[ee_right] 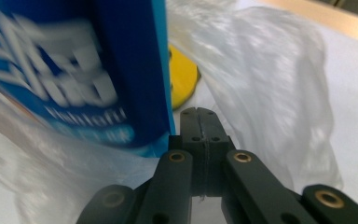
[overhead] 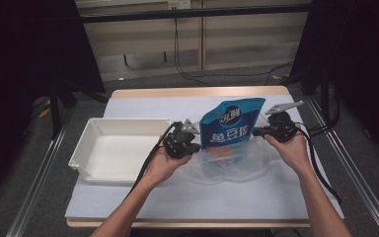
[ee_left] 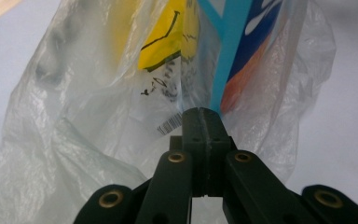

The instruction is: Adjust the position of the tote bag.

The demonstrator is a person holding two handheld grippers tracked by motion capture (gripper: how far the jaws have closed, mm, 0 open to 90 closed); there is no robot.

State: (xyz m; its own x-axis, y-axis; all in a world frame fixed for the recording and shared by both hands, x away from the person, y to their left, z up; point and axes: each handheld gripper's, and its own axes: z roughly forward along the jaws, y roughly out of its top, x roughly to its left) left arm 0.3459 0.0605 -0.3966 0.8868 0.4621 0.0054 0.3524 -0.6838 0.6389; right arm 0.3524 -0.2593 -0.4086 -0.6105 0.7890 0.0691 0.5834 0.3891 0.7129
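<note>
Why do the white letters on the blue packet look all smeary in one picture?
In the right gripper view the blue packet sits very close and blurred; in the high view its letters read sharper under bright table light with dark surroundings; in the left gripper view the plastic bag looks crisp.

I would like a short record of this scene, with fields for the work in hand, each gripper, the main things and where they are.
work: both grippers pinch a clear plastic bag at its two sides
left gripper: shut on the bag's left edge
right gripper: shut on the bag's right edge
blue packet: upright inside the bag, between the grippers
yellow item: also inside the bag, beside the packet; what it is I cannot tell
white tray: on the table's left, apart from the bag
table: covered by a pale sheet
</note>
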